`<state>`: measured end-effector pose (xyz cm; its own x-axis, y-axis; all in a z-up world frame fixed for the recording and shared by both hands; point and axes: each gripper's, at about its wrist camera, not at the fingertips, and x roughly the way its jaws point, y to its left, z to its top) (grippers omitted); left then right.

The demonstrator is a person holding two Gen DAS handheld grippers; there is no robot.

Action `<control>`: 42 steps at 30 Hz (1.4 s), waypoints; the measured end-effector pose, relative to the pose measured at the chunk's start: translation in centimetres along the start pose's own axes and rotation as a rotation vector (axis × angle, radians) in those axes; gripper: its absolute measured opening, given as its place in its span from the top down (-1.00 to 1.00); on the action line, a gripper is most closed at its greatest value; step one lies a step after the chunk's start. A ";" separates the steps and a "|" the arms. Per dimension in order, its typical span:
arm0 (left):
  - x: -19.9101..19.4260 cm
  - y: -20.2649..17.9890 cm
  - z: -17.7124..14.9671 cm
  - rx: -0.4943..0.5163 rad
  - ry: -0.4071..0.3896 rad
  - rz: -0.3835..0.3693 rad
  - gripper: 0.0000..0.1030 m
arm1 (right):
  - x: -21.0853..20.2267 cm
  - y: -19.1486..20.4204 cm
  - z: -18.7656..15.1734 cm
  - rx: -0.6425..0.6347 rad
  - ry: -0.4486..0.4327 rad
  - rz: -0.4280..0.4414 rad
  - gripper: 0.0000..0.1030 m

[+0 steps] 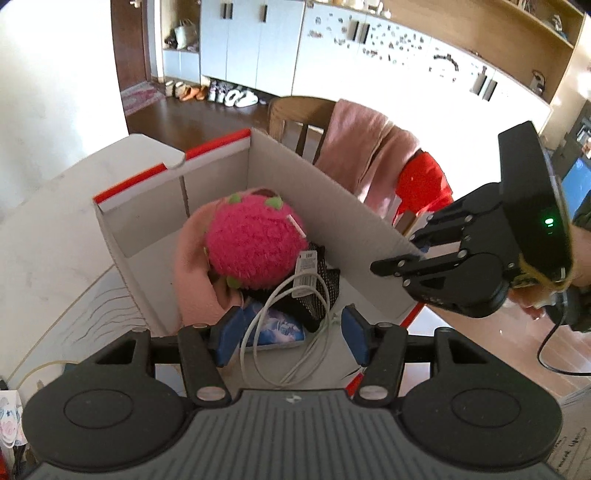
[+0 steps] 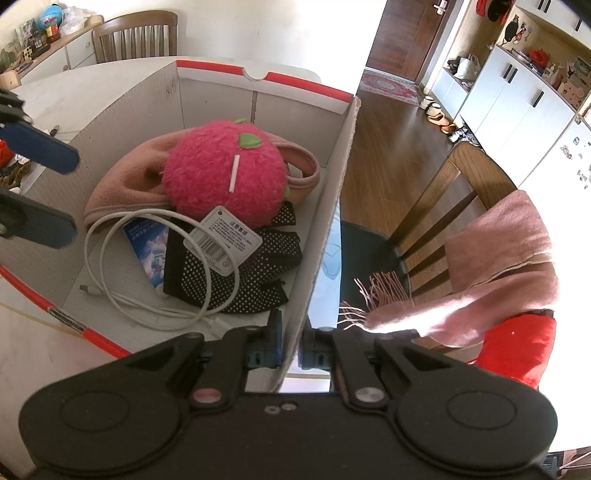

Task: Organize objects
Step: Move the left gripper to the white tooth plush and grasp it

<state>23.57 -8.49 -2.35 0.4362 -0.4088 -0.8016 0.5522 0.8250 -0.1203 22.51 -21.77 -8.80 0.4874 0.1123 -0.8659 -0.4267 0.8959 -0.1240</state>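
The left gripper [image 1: 291, 334] hangs with jaws apart, empty, over the white cable [image 1: 284, 332] in the box [image 1: 317, 177]. The right gripper [image 2: 290, 341] is clamped on the box wall. At twelve o'clock lies the pink plush ball [image 1: 255, 247]; its barcode tag [image 2: 221, 240] is unreadable.

You get strong daylight in both views. It blows the wall [image 1: 55, 74] to pure white in the left wrist view, and does the same to the wall [image 2: 277, 33] and far right edge in the right wrist view. The table [image 1: 44, 236] is washed out too. Inside the box [image 2: 332, 184] the light is softer and the plush [image 2: 221, 177] reads sharp. Fisheye bends the box rim and cabinets [image 1: 258, 44] hard toward the edges. The floor [image 2: 391, 147] shows glare streaks.
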 end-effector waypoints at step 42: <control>-4.1 13.5 -16.7 -0.597 -0.038 0.553 -0.99 | 0.2 0.2 0.4 0.006 0.033 -0.015 0.86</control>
<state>17.34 10.86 -10.49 0.5643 0.1144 -0.8176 -0.2174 0.9760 -0.0135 22.85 -21.41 -8.76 0.4682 0.0843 -0.8796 -0.4150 0.8998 -0.1347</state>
